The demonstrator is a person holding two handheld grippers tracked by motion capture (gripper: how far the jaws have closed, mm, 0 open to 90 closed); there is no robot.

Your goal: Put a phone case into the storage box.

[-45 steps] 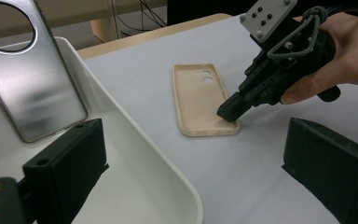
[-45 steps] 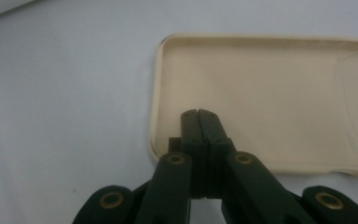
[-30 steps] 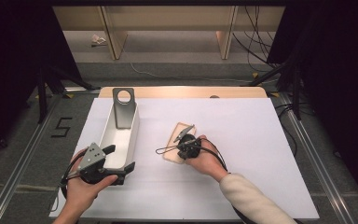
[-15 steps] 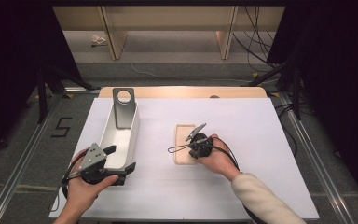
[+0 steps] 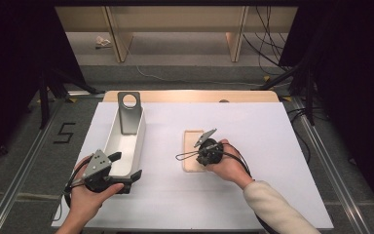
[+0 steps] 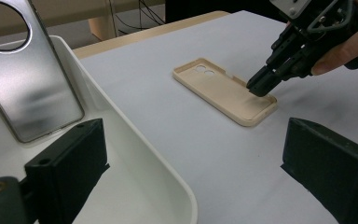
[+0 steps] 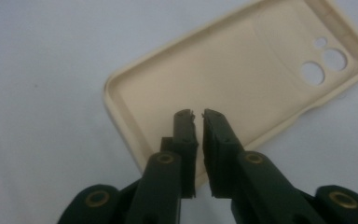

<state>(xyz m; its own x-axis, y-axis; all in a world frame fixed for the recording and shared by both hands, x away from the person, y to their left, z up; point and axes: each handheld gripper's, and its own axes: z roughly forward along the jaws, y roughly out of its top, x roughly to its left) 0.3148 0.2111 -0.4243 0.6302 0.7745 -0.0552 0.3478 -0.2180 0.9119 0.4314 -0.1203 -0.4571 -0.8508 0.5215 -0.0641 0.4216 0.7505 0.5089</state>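
A beige phone case (image 5: 193, 148) lies flat on the white table, hollow side up, its camera holes (image 7: 324, 65) at the far end. My right gripper (image 5: 198, 152) hovers over the case's near end (image 6: 256, 105). Its jaws are shut to a hair gap, and nothing sits between the fingertips (image 7: 186, 116). My left gripper (image 5: 125, 166) is open and straddles the near right wall of a long white tray (image 5: 140, 139). One finger (image 6: 70, 163) is inside the tray and the other stands outside over the table. A silver phone shell (image 5: 129, 113) with a round hole leans in the tray's far end.
The white table top (image 5: 253, 126) has a wooden strip along its back edge (image 5: 190, 96). Wooden shelving and cables stand beyond it. A floor mark "5" (image 5: 64, 132) and metal rails flank the table. A cable loops from my right gripper.
One second ago the case was tilted up at the right gripper's tips; now it lies flat, and the right gripper has moved right and nearer. The left gripper has stayed still.
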